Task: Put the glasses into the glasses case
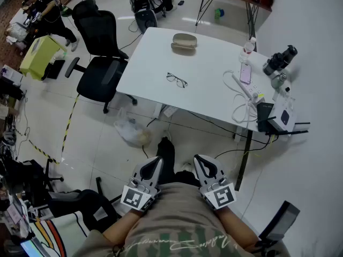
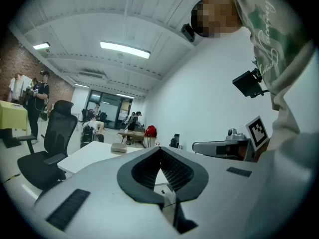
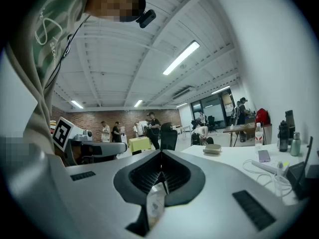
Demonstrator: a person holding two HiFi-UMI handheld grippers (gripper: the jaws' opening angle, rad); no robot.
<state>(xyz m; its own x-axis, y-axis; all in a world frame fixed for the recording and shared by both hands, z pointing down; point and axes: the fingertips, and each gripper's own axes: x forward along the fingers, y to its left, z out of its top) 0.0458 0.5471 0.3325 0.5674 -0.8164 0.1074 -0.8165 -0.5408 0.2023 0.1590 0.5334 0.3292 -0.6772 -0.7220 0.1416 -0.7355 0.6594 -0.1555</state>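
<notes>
Just one glasses case point(image 1: 184, 42) and one pair of glasses point(image 1: 176, 80).

near side: bare white table point(image 1: 147, 68) lying open all round the glasses point(image 1: 176, 80) | far edge: glasses case point(image 1: 184, 42) sitting clear, approach standing free | left: black office chair point(image 1: 99, 63) crowding the table's corner | right end: power strip point(image 1: 244, 88), coiled cables point(image 1: 242, 111), phone point(image 1: 245, 73), camera point(image 1: 280, 61) cluttering it
</notes>
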